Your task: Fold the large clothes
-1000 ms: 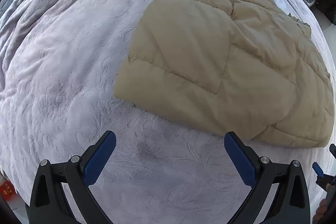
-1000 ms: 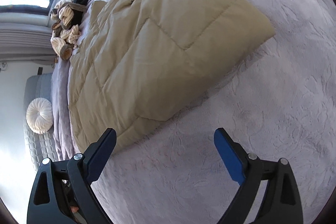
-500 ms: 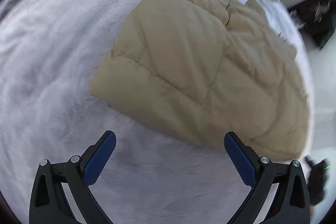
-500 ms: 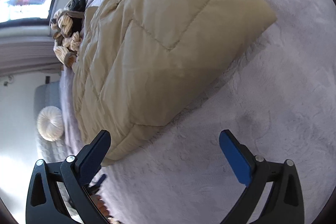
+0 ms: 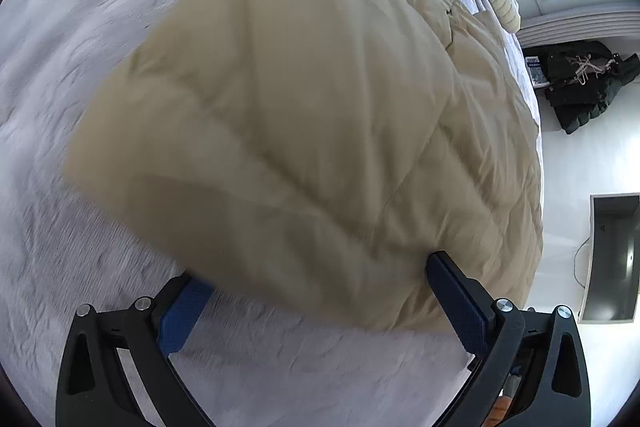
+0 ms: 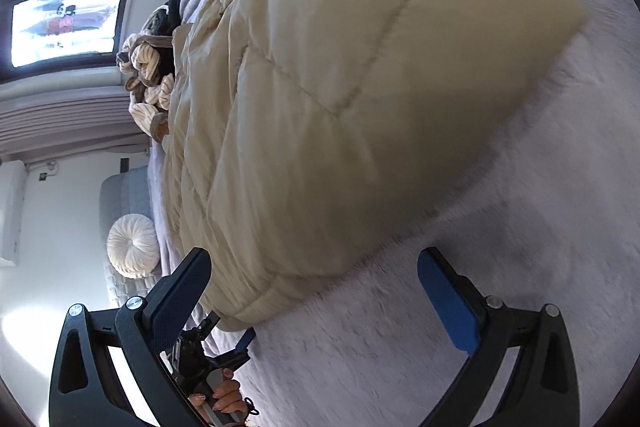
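A tan quilted puffer coat (image 5: 320,99) lies folded on the lavender bed cover (image 5: 80,11). My left gripper (image 5: 320,291) is open, low over the bed, and the coat's near edge reaches in between its blue pads and covers the tip of the left one. In the right wrist view the coat (image 6: 340,87) fills the middle. My right gripper (image 6: 316,287) is open wide at the coat's near corner, which bulges between its fingers without touching the pads. The left gripper (image 6: 224,343) and the hand holding it show beyond that corner.
Striped knitted things (image 6: 148,79) and a cream cushion (image 5: 504,3) lie at the far end of the bed by the window. A round white cushion (image 6: 132,247) sits beside the bed. Dark clothes (image 5: 580,79) and a flat screen (image 5: 612,259) are on the floor.
Both grippers have dropped and closed in on the coat. Its near edge now sits between the left pads and its corner between the right fingers. The left view has swung toward the window.
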Available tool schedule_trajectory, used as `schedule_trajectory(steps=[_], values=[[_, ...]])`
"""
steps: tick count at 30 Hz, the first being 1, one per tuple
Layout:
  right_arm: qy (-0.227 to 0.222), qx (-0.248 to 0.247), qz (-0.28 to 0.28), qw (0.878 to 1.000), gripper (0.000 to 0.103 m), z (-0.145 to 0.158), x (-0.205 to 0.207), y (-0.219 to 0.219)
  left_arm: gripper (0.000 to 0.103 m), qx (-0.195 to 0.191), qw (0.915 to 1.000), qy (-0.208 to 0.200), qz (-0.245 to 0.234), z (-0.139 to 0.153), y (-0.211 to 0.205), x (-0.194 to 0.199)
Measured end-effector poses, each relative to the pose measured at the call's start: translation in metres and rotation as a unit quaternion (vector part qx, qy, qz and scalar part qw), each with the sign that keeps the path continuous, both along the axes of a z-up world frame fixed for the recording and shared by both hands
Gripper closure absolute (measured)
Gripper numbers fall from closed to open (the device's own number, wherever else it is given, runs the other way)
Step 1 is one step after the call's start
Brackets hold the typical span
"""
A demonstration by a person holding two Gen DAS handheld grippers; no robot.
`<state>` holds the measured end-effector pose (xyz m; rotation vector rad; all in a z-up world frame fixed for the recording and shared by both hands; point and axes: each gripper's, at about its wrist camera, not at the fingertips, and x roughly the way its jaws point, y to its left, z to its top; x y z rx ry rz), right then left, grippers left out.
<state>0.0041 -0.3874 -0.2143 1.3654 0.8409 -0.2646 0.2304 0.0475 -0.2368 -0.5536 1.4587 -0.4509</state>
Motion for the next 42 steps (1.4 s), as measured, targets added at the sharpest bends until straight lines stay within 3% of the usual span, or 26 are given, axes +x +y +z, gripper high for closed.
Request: schedule_trajectory(steps=[6, 13, 15, 17, 19, 20, 21, 23, 24, 27, 33, 42], values=[[-0.04, 0.015, -0.03, 0.999, 0.0, -0.01, 0.019, -0.011, 0.0, -0.019, 0.9995, -0.002, 0.024, -0.003, -0.01, 0.022], [-0.038, 0.021, -0.047, 0.998, 0.0, -0.023, 0.039, -0.018, 0.0, 0.0, 0.999, -0.007, 0.044, -0.01, -0.023, 0.037], [-0.038, 0.03, -0.052, 0.998, 0.0, -0.023, 0.039, -0.019, 0.014, 0.003, 0.9987, -0.014, 0.049, -0.004, -0.026, 0.035], [-0.041, 0.04, -0.055, 0.997, 0.001, -0.023, 0.036, -0.019, 0.042, -0.002, 0.9987, -0.018, 0.048, 0.004, -0.027, 0.038], [-0.041, 0.053, -0.065, 0.996, 0.005, -0.024, 0.032, -0.019, 0.058, -0.009, 0.9985, -0.022, 0.05, 0.012, -0.025, 0.041], [-0.039, 0.059, -0.07, 0.995, 0.011, -0.024, 0.03, -0.019, 0.067, -0.011, 0.9983, -0.025, 0.051, 0.016, -0.022, 0.041], [-0.034, 0.07, -0.08, 0.994, 0.028, -0.026, 0.026, -0.02, 0.07, -0.014, 0.9981, -0.032, 0.05, 0.022, -0.022, 0.042], [-0.039, 0.093, -0.096, 0.99, 0.048, -0.03, 0.022, -0.022, 0.08, -0.023, 0.9975, -0.049, 0.045, 0.035, -0.021, 0.042], [-0.047, 0.099, -0.099, 0.989, 0.059, -0.03, 0.02, -0.021, 0.081, -0.027, 0.9972, -0.054, 0.044, 0.04, -0.02, 0.042], [-0.06, 0.093, -0.09, 0.99, 0.073, -0.022, 0.02, -0.019, 0.087, -0.048, 0.9953, -0.069, 0.048, 0.056, -0.018, 0.039], [-0.093, 0.092, -0.056, 0.99, 0.079, -0.003, 0.016, -0.016, 0.088, -0.079, 0.9909, -0.092, 0.059, 0.082, -0.018, 0.032], [-0.087, 0.101, -0.036, 0.99, 0.08, 0.006, -0.007, -0.009, 0.088, -0.084, 0.9898, -0.109, 0.038, 0.105, -0.007, -0.014]])
